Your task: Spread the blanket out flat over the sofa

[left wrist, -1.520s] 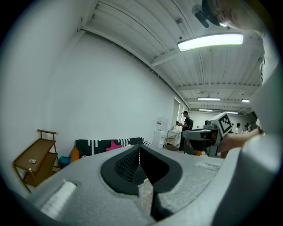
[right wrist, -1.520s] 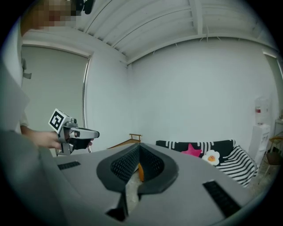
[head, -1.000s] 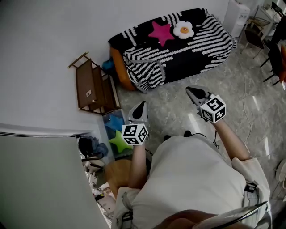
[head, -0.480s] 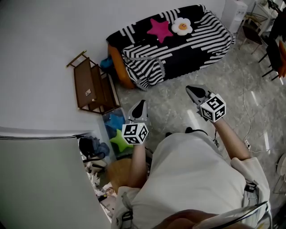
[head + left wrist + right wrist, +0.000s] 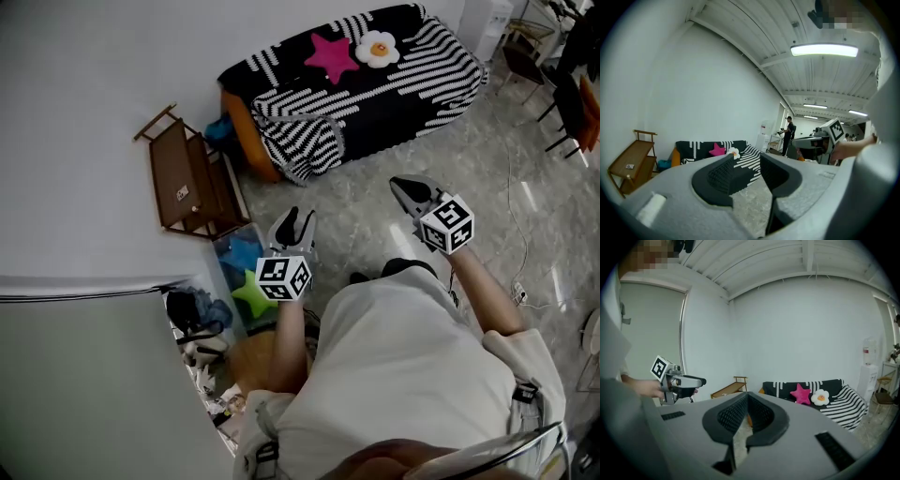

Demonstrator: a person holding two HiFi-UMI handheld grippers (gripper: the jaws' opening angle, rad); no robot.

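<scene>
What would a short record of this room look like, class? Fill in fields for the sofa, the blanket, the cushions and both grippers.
furniture: sofa, its orange end uncovered
cover: blanket, black and white striped, draped over the sofa and hanging down its front
cushions: pink star and white flower, lying on the blanket
left hand: left gripper, away from the sofa, jaws have just been opening, nothing between them
right hand: right gripper, away from the sofa, jaws together, empty
nearby: brown wooden rack
</scene>
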